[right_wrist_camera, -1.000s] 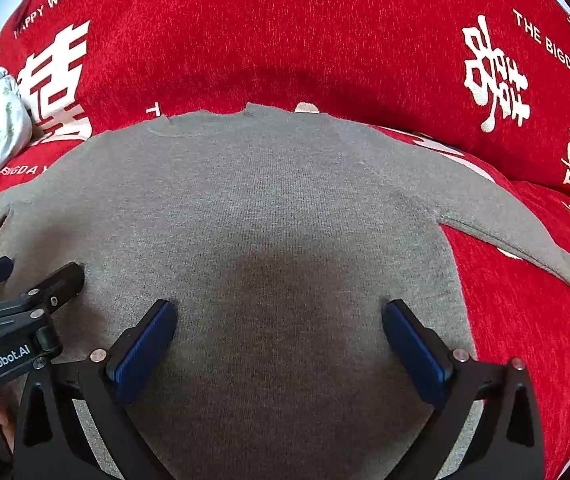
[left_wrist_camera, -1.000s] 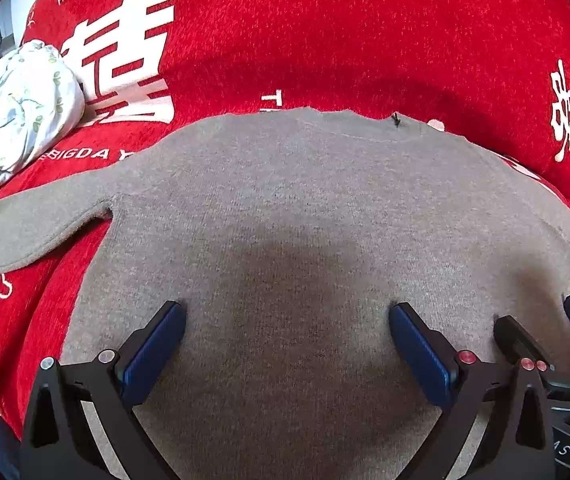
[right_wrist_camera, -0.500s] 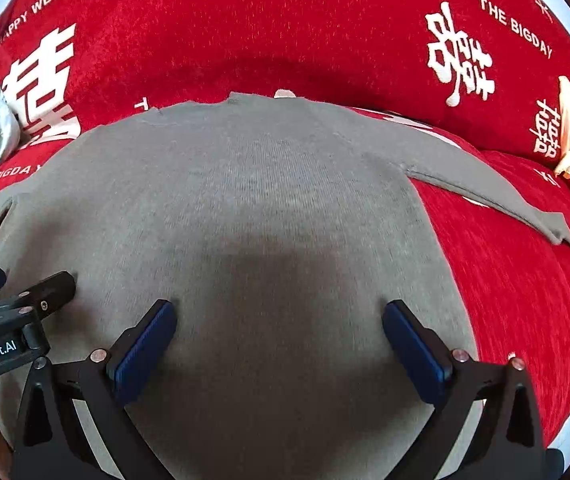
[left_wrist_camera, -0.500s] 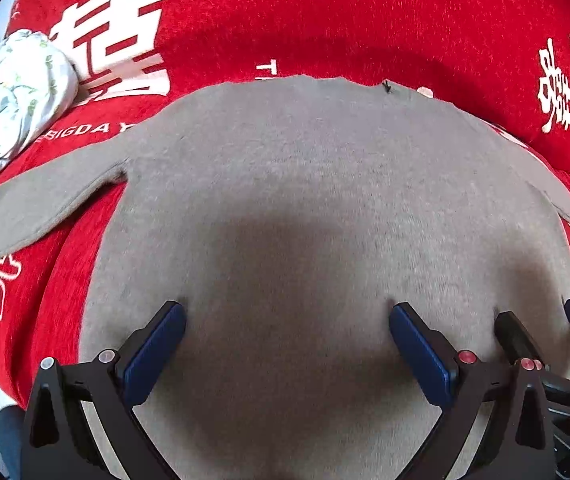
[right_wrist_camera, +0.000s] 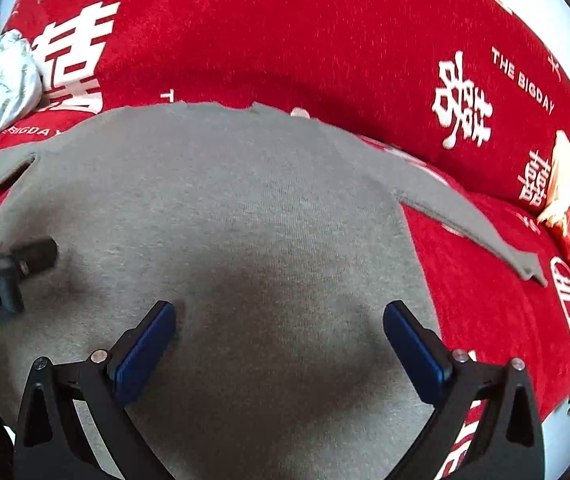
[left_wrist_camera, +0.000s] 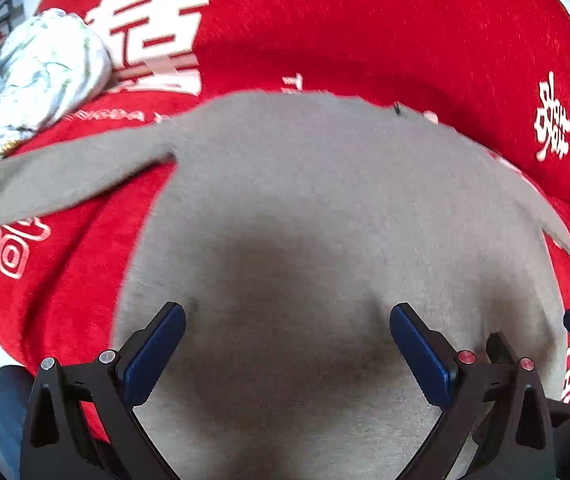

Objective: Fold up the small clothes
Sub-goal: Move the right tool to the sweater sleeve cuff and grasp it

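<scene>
Left wrist view: a grey-brown knitted sweater (left_wrist_camera: 325,208) lies flat, sleeves spread, on a red sofa cover (left_wrist_camera: 365,32) printed with white characters. The left gripper (left_wrist_camera: 287,346) hovers over the sweater's lower body, its blue-padded fingers (left_wrist_camera: 157,350) spread wide, holding nothing. A pale floral cloth bundle (left_wrist_camera: 41,80) sits near the left sleeve. Right wrist view: the right gripper (right_wrist_camera: 279,344) is likewise wide open and empty above the sweater (right_wrist_camera: 225,208), beside the left gripper (right_wrist_camera: 13,272).
</scene>
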A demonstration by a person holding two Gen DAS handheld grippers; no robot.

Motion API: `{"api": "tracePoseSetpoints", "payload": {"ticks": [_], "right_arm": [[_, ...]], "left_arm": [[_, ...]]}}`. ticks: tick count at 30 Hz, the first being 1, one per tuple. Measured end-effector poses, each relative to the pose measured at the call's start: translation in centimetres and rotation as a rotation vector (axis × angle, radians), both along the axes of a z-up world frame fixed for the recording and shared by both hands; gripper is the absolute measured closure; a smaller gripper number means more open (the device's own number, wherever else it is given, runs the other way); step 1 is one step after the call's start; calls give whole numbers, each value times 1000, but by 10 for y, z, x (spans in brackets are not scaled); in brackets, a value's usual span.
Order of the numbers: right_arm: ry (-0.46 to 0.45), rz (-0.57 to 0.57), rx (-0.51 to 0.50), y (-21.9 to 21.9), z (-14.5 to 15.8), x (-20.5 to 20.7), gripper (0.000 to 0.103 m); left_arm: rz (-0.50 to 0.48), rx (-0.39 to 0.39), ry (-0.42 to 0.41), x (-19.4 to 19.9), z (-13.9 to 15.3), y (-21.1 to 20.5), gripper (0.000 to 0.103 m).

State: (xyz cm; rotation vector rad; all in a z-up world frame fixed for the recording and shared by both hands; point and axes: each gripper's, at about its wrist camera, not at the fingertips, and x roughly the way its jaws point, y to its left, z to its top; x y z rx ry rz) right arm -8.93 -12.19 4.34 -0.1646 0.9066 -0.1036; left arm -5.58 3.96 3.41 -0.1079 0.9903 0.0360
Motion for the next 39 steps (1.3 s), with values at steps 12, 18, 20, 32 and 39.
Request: {"api": "tracePoseSetpoints", "payload": {"ticks": [12,18,20,32,39], "right_arm": [[4,32,68,-12,5,17,0],[8,11,79,-28,10,38,0],[12,4,80,-34,11,45,0],[26,-89,141,-89,13,87,0],[34,-205,171,-149,11,105,0]], "left_arm": [[-4,66,-16,17,14,-10,1],[-23,58,17,35,13,-26,1],[-24,43,31,41,11,-29,1],[-36,63,53,78,14,-58,1],[-94,100,72,106,15,-101,1]]}}
